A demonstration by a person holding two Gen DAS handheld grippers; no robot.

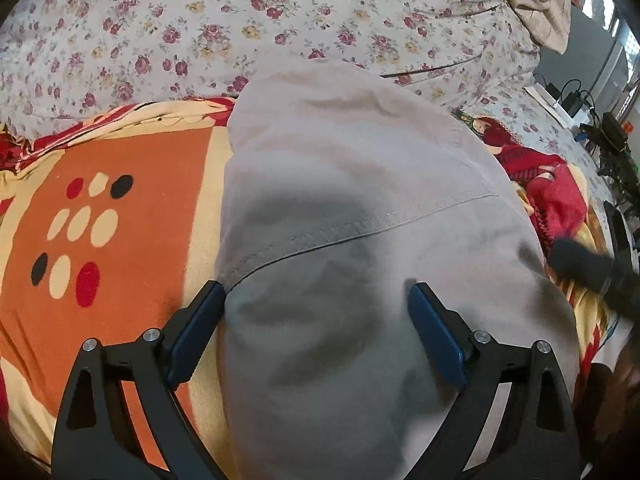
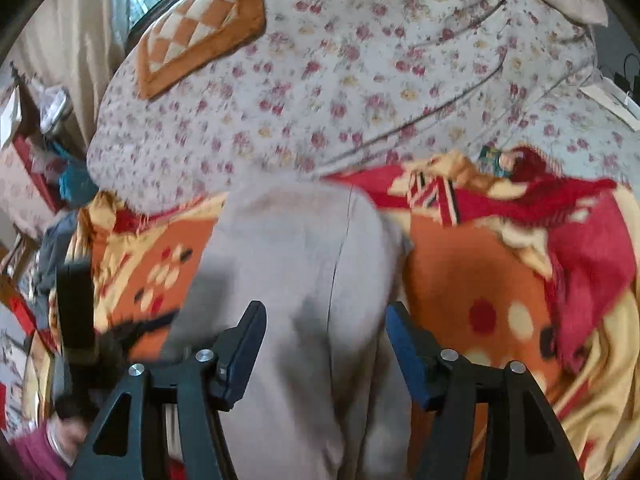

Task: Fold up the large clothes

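A large pale grey garment (image 1: pixel 352 208) lies folded lengthwise on an orange, cream and red patterned blanket (image 1: pixel 120 208). A stitched seam runs across it. My left gripper (image 1: pixel 316 292) is open just above its near part, jaws wide apart and empty. In the right wrist view the same grey garment (image 2: pixel 312 264) runs away from me with a long seam down its middle. My right gripper (image 2: pixel 326 316) is open over it, holding nothing. That view is blurred by motion. The other gripper shows as a dark shape at the left wrist view's right edge (image 1: pixel 592 272).
A floral quilt (image 1: pixel 280 24) covers the far bed. An orange checked cushion (image 2: pixel 200 28) lies on it. A red fringed cloth (image 2: pixel 580 248) is bunched at the right. A beige cloth (image 1: pixel 536 4), cables and devices (image 1: pixel 600 128) sit beyond the bed's right edge.
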